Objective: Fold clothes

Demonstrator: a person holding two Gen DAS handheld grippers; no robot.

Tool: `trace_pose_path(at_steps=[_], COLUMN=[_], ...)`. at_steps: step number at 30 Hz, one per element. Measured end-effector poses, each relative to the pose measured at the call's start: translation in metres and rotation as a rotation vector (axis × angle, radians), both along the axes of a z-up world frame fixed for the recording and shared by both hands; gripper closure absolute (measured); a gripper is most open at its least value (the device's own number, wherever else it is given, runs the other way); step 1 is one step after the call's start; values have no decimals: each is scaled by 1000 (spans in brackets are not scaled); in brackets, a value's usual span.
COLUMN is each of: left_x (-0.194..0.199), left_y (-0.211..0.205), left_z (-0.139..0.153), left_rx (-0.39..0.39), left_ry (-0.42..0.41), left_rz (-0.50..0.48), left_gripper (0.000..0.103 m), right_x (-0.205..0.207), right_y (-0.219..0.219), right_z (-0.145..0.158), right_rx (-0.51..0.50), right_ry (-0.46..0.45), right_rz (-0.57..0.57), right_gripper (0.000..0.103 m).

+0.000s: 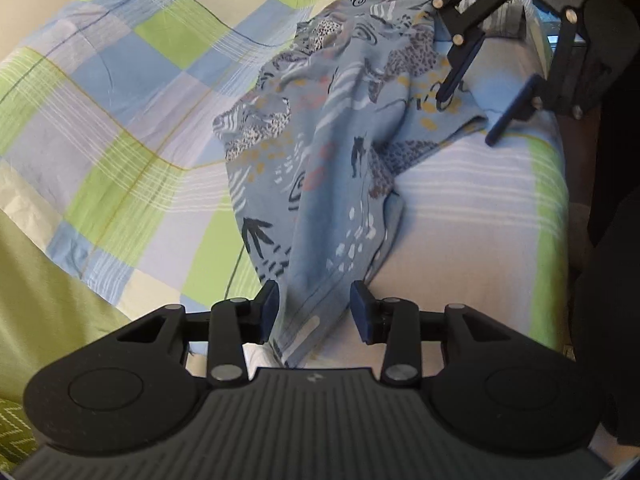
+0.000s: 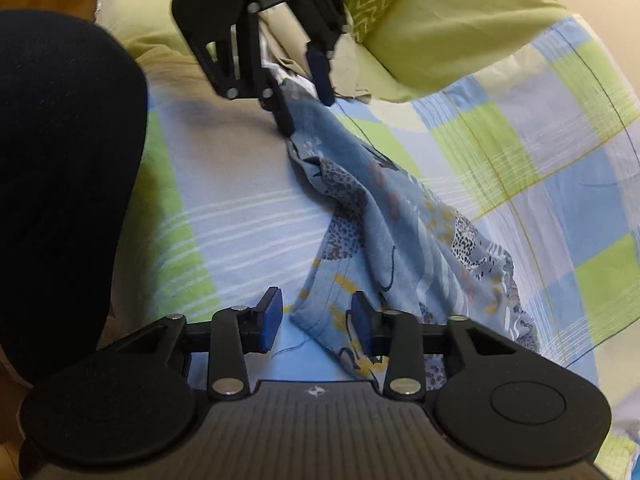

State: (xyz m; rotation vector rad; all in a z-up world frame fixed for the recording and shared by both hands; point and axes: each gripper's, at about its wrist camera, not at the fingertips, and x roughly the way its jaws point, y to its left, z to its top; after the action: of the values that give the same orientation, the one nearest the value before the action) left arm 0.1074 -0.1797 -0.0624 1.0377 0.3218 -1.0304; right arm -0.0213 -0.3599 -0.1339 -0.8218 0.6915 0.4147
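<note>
Nearest my left camera, I had the left hand-held gripper [image 1: 314, 312] spread wide, its blue pads [image 1: 269, 308] standing either side of one end of the patterned blue garment [image 1: 332, 148] without pinching it. That garment lay bunched in a long wrinkled strip across the bed's checked sheet [image 1: 120, 120], running away from the left hand-held gripper toward the right one. Through the right camera I saw the right hand-held gripper [image 2: 316, 320] also released, one pad resting over the garment's hemmed corner and the other above bare sheet just beside it. At the bed's edge a dark-clothed leg [image 2: 60, 180] of a person filled the side of that view. Farther off, past the garment's far end, sat a green pillow [image 2: 452, 28] with a zigzag-printed panel against the headboard side.
</note>
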Motion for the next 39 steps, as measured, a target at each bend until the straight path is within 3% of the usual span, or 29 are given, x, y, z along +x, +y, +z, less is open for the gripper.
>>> trace_pose_path(at_steps=[1, 7, 10, 12, 16, 22, 25, 27, 32, 39], left_x=[3, 7, 4, 1, -20, -78, -115, -140, -183, -177], left_y=[2, 13, 17, 15, 1, -67, -111, -135, -177, -199], left_z=[1, 6, 9, 15, 38, 59, 51, 38, -8, -33], left_rx=[-14, -26, -29, -37, -76, -131, -132, -107, 13, 79], left_ry=[16, 14, 19, 9, -37, -55, -29, -60, -197, -207], left_rz=[7, 34, 45, 59, 35, -153, -275, -368, -565, -579], left_gripper=[64, 64, 64, 64, 64, 61, 59, 57, 57, 57], right_x=[-2, -53, -67, -70, -91, -120, -138, -146, -146, -125], right_y=[-1, 6, 4, -4, -37, -123, -189, -225, -285, -334], right_z=[3, 35, 22, 22, 47, 59, 59, 53, 33, -7], right_rx=[11, 137, 113, 160, 298, 283, 470, 584, 754, 906], right_ry=[9, 65, 102, 108, 41, -25, -40, -52, -81, -34], right_rz=[-18, -75, -78, -120, -272, -635, -860, -956, -1042, -1074], right_gripper=[101, 98, 90, 89, 76, 68, 64, 63, 63, 64])
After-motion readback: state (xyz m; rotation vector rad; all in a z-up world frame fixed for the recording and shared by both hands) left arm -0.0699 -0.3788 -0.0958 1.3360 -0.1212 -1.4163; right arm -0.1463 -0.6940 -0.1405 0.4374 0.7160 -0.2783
